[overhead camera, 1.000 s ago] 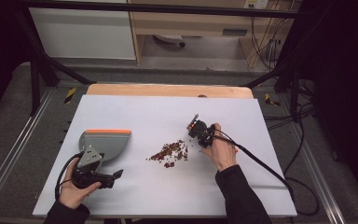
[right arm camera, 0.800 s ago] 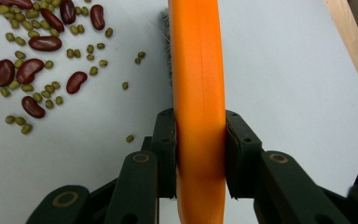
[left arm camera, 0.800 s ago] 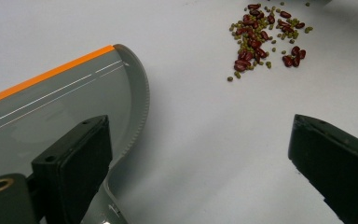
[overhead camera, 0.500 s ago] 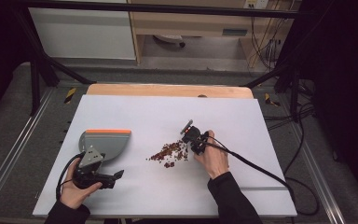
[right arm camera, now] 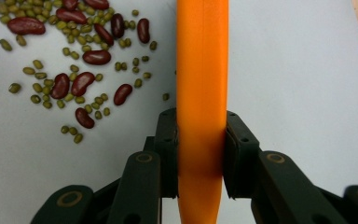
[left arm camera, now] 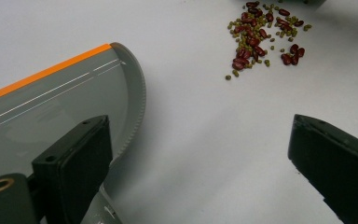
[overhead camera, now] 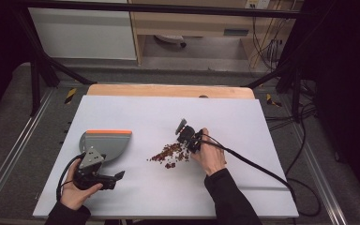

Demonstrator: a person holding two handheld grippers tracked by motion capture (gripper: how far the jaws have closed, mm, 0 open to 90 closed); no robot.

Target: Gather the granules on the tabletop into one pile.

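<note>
Seen from the high view, a white table (overhead camera: 136,112) carries a loose scatter of beans (overhead camera: 169,154) near its middle. The right gripper (overhead camera: 186,136) sits just beside the pile's right edge, its hand (overhead camera: 210,157) behind it. To the left, well apart from the pile, lies a grey dustpan (overhead camera: 107,143) with an orange lip, and the left gripper (overhead camera: 104,179) rests low at the pan's near end.

Along the left gripper view, the two black jaws stand wide apart with bare table between them; nothing is pinched. The dustpan's curved grey wall lies against the left jaw, though whether that jaw actually bears on it I cannot tell. The beans lie beyond, toward the upper right.

Down the right gripper view, the jaws are clamped on an orange handle (right arm camera: 202,93), most likely a small brush, held upright between the pads. Dark red kidney beans and small green mung beans lie just left of it on the table.

As a judgement, the beans will handle as light, hard, smooth and quick to roll, so they scatter under a fast stroke; short, gentle sweeps toward the pan suit them better than picking. The handle looks stiff plastic and somewhat slick, so the mid-shaft grip shown seems sound. The dustpan seems light and likely to slide when pushed against, so it wants a hold at its rear handle to keep the lip flat.
</note>
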